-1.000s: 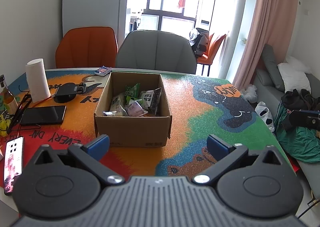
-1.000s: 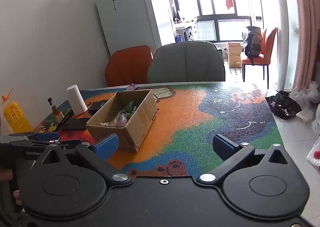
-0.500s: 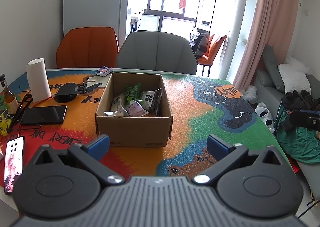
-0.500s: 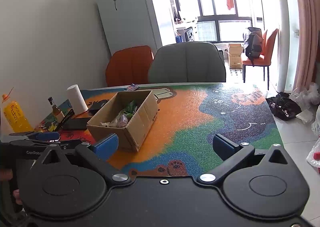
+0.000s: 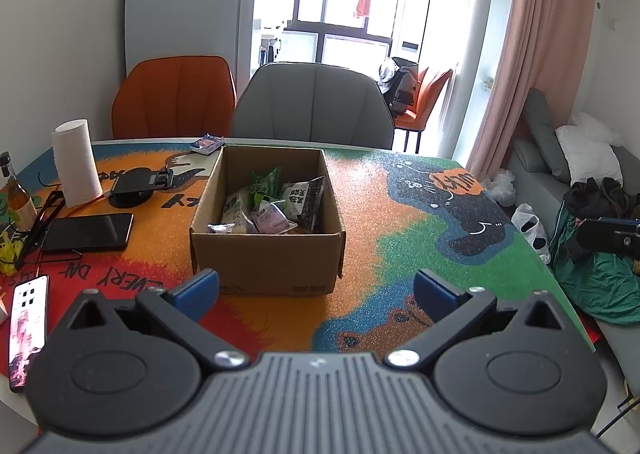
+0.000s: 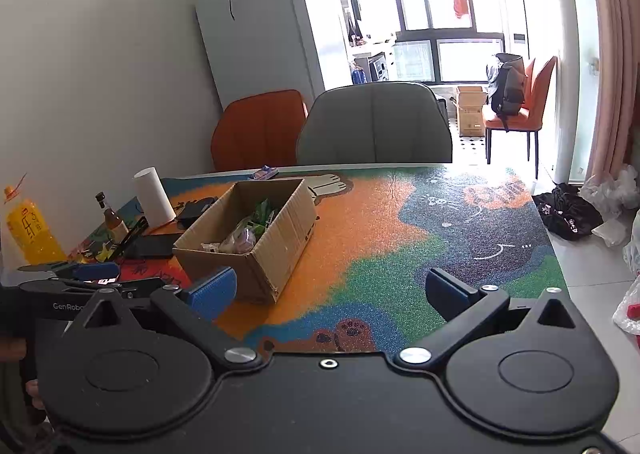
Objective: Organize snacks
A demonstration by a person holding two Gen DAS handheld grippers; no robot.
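An open cardboard box (image 5: 264,254) stands on the colourful table mat (image 5: 380,214) and holds several snack packets (image 5: 276,202). It also shows in the right wrist view (image 6: 276,238), to the left. One small snack packet (image 5: 206,143) lies on the table behind the box, near the far edge. My left gripper (image 5: 316,290) is open and empty, just in front of the box. My right gripper (image 6: 328,290) is open and empty, right of the box. The left gripper also shows in the right wrist view (image 6: 80,278), at the left edge.
Left of the box are a paper roll (image 5: 76,162), a black phone stand (image 5: 140,186), a dark tablet (image 5: 86,232), a phone (image 5: 28,330), a brown bottle (image 5: 18,194) and a yellow bottle (image 6: 28,230). A grey chair (image 5: 312,106) and an orange chair (image 5: 172,98) stand behind the table.
Both views have shifted very slightly; the box sits a touch nearer in the left wrist view. Both grippers stay open and empty.
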